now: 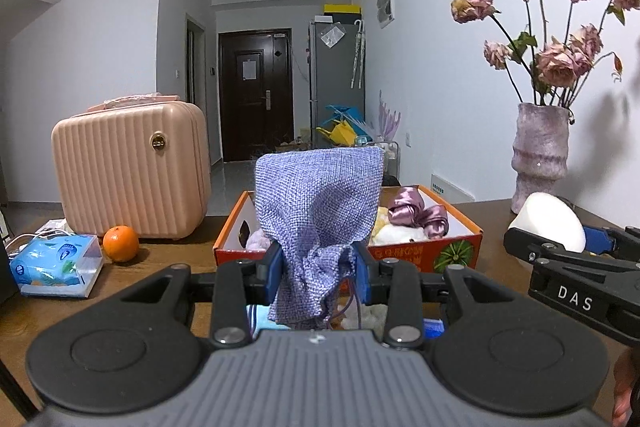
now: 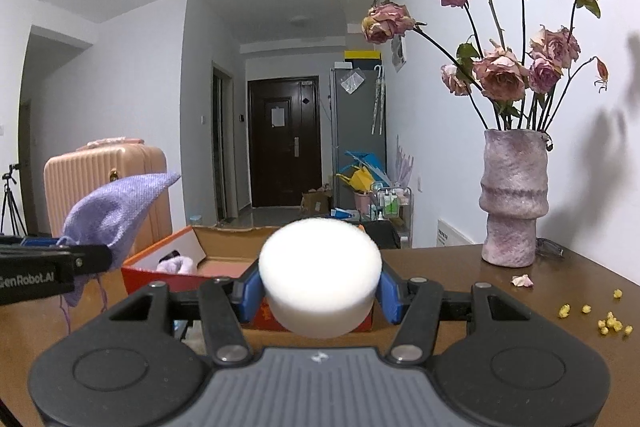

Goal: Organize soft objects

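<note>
Orange box [image 1: 424,259] on table [image 1: 168,259]: satin bow [image 1: 416,213], cream plush, pale purple fluff inside. L gripper [image 1: 318,267] pinched on purple pouch [image 1: 320,203], R gripper [image 2: 318,293] clamped on white foam puck [image 2: 320,273], both held near box. Only L view shows orange [image 1: 121,243] and tissue pack [image 1: 56,265]; only R shows yellow crumbs [image 2: 608,323].
</note>
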The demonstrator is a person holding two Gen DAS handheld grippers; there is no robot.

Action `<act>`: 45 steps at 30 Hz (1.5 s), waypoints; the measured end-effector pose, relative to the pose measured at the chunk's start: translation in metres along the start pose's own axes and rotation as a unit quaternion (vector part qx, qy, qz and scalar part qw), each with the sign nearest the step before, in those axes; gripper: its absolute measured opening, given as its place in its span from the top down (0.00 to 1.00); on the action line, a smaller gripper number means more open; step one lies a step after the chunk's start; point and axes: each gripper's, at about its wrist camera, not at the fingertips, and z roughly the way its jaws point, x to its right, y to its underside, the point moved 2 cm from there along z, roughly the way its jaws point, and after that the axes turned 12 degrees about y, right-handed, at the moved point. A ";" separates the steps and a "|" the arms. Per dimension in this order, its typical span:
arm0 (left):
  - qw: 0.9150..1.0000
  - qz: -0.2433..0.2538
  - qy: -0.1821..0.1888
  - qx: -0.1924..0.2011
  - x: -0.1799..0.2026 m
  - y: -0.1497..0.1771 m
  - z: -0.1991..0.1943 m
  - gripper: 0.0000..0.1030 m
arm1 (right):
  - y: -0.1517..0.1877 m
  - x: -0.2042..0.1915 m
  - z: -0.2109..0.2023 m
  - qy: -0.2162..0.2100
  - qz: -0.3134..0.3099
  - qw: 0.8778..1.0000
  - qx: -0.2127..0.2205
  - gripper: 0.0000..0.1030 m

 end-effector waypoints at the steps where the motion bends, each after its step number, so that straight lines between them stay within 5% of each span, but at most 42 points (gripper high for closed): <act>1: 1.000 -0.002 -0.001 0.001 -0.001 -0.001 0.002 0.65 | -0.001 -0.001 0.002 0.000 0.000 1.000 0.000 0.45; 45: 0.999 -0.028 -0.025 0.012 -0.036 -0.035 0.119 0.65 | -0.038 -0.046 0.142 -0.050 -0.057 0.997 0.007 0.45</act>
